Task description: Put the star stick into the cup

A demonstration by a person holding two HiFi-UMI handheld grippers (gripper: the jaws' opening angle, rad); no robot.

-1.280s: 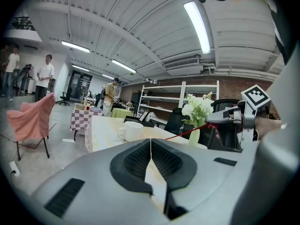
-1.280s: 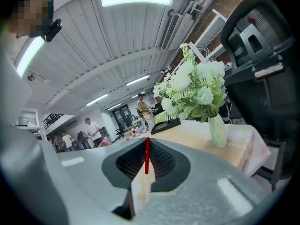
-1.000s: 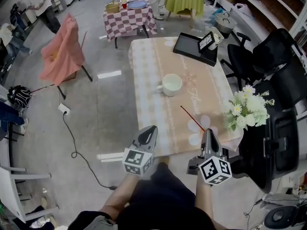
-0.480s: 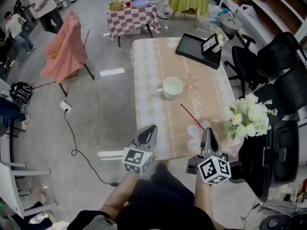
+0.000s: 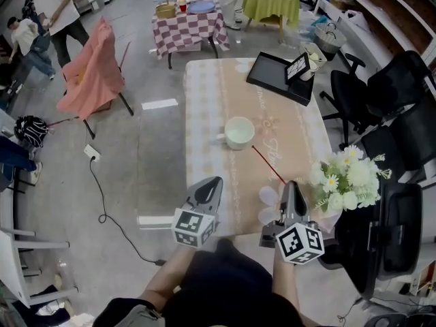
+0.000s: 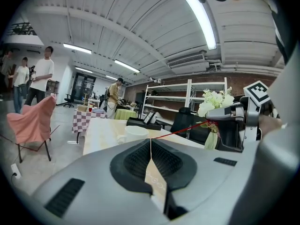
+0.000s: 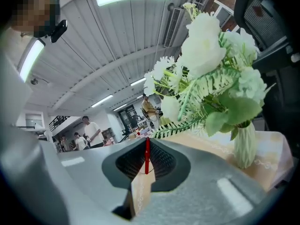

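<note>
**Finding 1, right tool.** The right tool (image 5: 291,184) is clenched on the near end of the stick (image 5: 268,163). In its own view the red shaft stands pinched between the jaws (image 7: 147,157).

**Finding 2, left tool.** The left tool (image 5: 212,181) has its jaws pressed together with nothing between them. It hangs at the near edge of the worktop (image 5: 204,114), at about 9 o'clock of the right tool, and plays no part in the grasp.

**Finding 3, stick.** From the right tool the stick runs toward 11 o'clock and is carried clear of the worktop, as the left gripper view confirms. Its free end lies just beside the cup (image 5: 239,132), at the cup's 4 o'clock, short of the rim. We cannot make out the star at this size.

**Finding 4, cup.** The cup stands upright near the middle of the worktop, handle to 9 o'clock, and looks empty.

**Finding 5, surroundings.** The flowers (image 5: 344,179) stand at 3 o'clock of the right tool, close to it.

**Assessment.** We judge the pickup done and the carry well advanced. What is left is to bring the free end over the rim, tip it down into the cup and release. We judge the chief risks to be nudging the cup with the tip, or brushing the flowers.
</note>
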